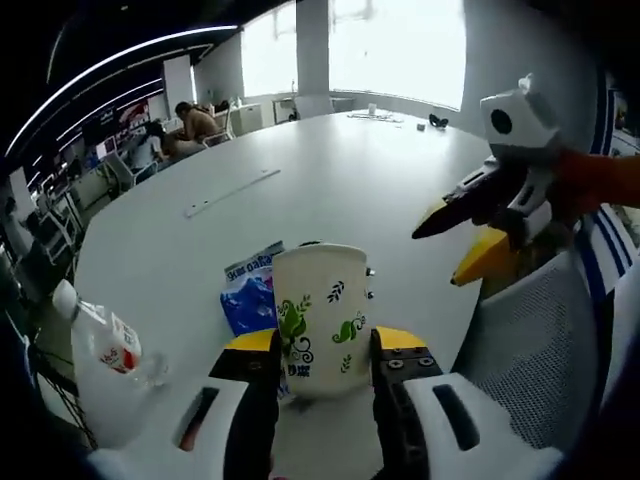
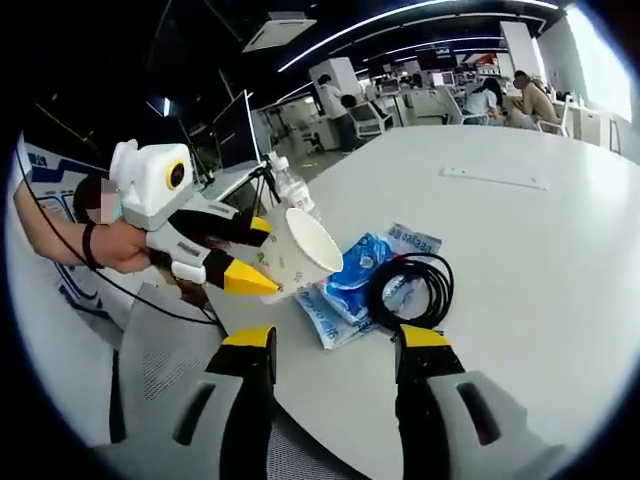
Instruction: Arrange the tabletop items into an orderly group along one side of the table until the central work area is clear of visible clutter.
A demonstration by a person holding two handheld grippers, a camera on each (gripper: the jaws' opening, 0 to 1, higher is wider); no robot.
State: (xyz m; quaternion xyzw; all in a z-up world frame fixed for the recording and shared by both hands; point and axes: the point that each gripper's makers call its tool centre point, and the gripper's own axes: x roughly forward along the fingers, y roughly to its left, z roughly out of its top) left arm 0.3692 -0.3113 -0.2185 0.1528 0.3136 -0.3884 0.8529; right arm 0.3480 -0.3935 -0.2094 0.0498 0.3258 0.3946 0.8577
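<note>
**Left gripper holds the paper cup at the bench edge**

The left gripper [image 1: 322,350] is closed on the paper cup [image 1: 320,320]; its yellow-tipped jaws press the two sides of the cup wall. In the right gripper view the same left gripper [image 2: 262,260] comes in from the left, held by a hand [image 2: 120,245], and the cup [image 2: 300,255] is tilted so that its open mouth faces the camera. It looks raised off the surface, which I judge to mean it is being carried toward one side. The cup is white, thin-walled and slightly conical, with green leaf prints; it will dent easily if it is squeezed hard.

The right gripper [image 2: 335,345] has its jaws apart and holds nothing; it hovers near the bench [image 2: 520,270] edge. In the left gripper view it [image 1: 455,245] appears at the right, above a mesh chair [image 1: 530,350].

Just behind the cup lies a blue plastic packet [image 1: 248,295], soft and crinkled. On it, in the right gripper view, rests a coiled black cable [image 2: 410,288], round and flexible. A clear plastic bottle [image 1: 105,340] with a red and white label lies at the near edge. These things already sit close together by one side. A long, thin, pale strip [image 1: 230,192] lies well apart, near the middle of the smooth white bench, so I judge that the centre is not yet clear.
</note>
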